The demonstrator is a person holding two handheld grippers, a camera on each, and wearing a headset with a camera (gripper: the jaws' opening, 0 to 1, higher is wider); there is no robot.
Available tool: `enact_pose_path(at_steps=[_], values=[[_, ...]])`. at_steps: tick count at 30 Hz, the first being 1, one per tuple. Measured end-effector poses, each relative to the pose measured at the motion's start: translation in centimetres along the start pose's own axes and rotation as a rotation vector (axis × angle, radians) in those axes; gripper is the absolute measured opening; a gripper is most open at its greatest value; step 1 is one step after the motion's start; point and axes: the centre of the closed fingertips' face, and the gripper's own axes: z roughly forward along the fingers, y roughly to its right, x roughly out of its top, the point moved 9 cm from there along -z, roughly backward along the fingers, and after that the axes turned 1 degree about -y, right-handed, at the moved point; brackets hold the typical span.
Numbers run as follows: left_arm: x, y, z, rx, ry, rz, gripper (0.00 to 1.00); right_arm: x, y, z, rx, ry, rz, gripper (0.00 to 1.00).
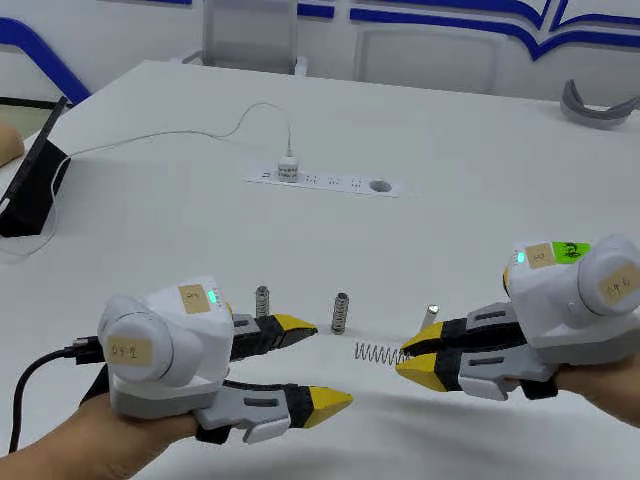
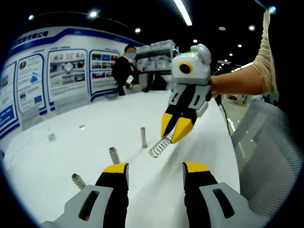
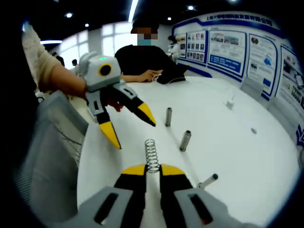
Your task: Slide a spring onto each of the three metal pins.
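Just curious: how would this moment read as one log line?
right gripper: shut on spring | left gripper: open | left pin: spring on | middle pin: spring on | right pin: bare

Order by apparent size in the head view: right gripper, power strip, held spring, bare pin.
1. right gripper, though nearness inflates it
2. power strip
3. held spring
4. bare pin

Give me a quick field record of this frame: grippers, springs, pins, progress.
left gripper: open, holding nothing
right gripper: shut on a spring, which sticks out toward the pins
left pin: spring on
middle pin: spring on
right pin: bare, closest to the right gripper
progress: two of three pins fitted
surface: white table
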Motion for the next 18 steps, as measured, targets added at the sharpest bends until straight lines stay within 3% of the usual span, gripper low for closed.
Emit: enact_pose_path(at_steps=[9, 18], values=[[0.6, 0.4, 0.4, -0.019, 0.015, 0.033, 0.37, 1.4, -0.7, 0.2, 0.048, -0.003, -0.052, 0.11], [0.9, 0.8, 0.5, -0.028, 0.018, 0.069, 0.27, 1.9, -1.0, 0.2, 0.085, -0.016, -0.084, 0.11]])
